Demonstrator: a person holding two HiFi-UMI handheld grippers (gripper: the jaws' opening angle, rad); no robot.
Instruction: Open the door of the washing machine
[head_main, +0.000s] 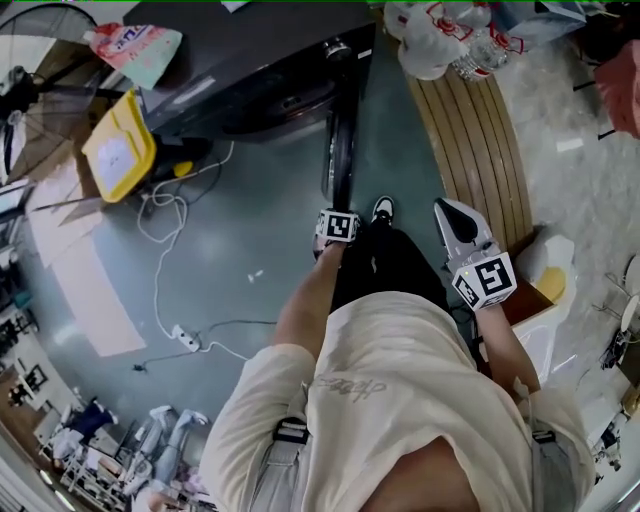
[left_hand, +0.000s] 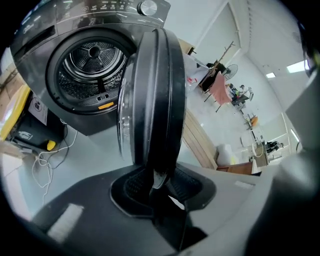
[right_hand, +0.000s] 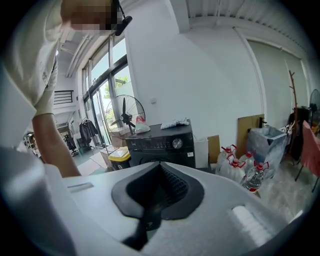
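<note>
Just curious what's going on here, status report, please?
Left claw clamped on door. Right claw shut, empty. Door open wide, drum showing. Nothing seen blocking it.

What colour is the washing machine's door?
The door is black, clearest in the left gripper view.

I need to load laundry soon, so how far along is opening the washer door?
Mostly done: the door stands swung well clear of the washing machine, and the drum is fully exposed. In hand: the left gripper grips the door's rim. The right gripper is shut, empty and away from the machine. Left: perhaps a little more swing, then letting go.
</note>
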